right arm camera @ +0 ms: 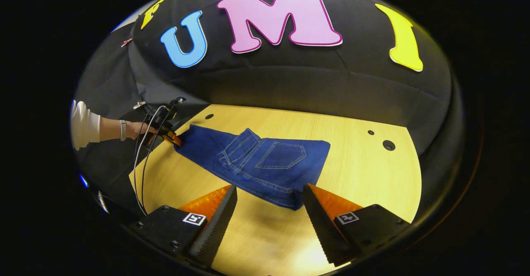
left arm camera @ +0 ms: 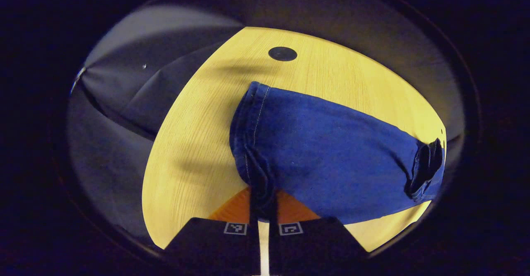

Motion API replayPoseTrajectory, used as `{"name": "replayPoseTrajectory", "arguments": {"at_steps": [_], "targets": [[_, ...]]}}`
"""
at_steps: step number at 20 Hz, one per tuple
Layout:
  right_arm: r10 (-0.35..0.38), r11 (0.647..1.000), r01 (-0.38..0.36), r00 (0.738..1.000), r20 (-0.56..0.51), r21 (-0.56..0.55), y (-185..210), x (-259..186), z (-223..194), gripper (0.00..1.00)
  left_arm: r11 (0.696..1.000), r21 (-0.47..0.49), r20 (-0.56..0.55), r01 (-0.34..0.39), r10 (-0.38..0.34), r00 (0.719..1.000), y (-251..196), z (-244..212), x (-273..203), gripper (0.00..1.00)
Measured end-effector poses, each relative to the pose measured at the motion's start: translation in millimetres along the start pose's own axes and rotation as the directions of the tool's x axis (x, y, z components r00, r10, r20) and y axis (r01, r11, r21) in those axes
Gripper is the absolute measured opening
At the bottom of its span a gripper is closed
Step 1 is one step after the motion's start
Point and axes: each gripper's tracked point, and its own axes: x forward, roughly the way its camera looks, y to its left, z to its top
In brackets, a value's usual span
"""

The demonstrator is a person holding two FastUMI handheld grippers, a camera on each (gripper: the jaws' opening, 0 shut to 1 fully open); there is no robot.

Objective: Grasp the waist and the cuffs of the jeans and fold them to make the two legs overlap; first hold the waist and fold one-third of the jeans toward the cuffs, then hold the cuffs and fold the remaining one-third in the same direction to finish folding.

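Two grippers, left gripper [left arm camera: 262,209] clenched on bunched blue denim jeans [left arm camera: 327,156], probably the cuffs, right gripper [right arm camera: 269,209] released at lower centre, pale woodgrain table [right arm camera: 364,172].

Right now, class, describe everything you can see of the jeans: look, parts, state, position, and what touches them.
The jeans are dark blue denim with pale stitching, lying flat on the light wooden table, already folded lengthwise. The seat faces up, showing a back pocket and the waistband. The left gripper is shut on the hemmed cuff end, bunching the cloth between its fingers. The right gripper hangs open near the waist corner, touching nothing.
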Motion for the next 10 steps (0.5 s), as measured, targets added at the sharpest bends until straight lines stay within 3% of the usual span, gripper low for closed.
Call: {"name": "replayPoseTrajectory", "arguments": {"at_steps": [2,4,7,10], "targets": [[-0.009,1.0,0.009,1.0,0.016,-0.007,-1.6,-6.5,5.3,0.98,0.978,-0.124,0.07,0.168,-0.16,0.985,-32.9,15.9,-18.8,0.11],[-0.015,1.0,0.015,0.999,0.03,0.002,-4.9,-14.7,8.6,0.97,0.954,-0.112,0.144,0.279,-0.262,0.954,-62.6,35.8,-57.9,0.11],[-0.021,1.0,0.021,0.998,0.052,0.013,-8.5,-25.7,13.7,0.97,0.924,0.026,0.232,0.381,-0.377,0.897,-114.9,61.4,-131.6,0.11],[-0.025,1.0,0.024,0.997,0.071,0.016,-13.1,-36.3,19.3,0.97,0.863,0.236,0.281,0.447,-0.501,0.819,-222.8,48.6,-207.6,0.11]]}}
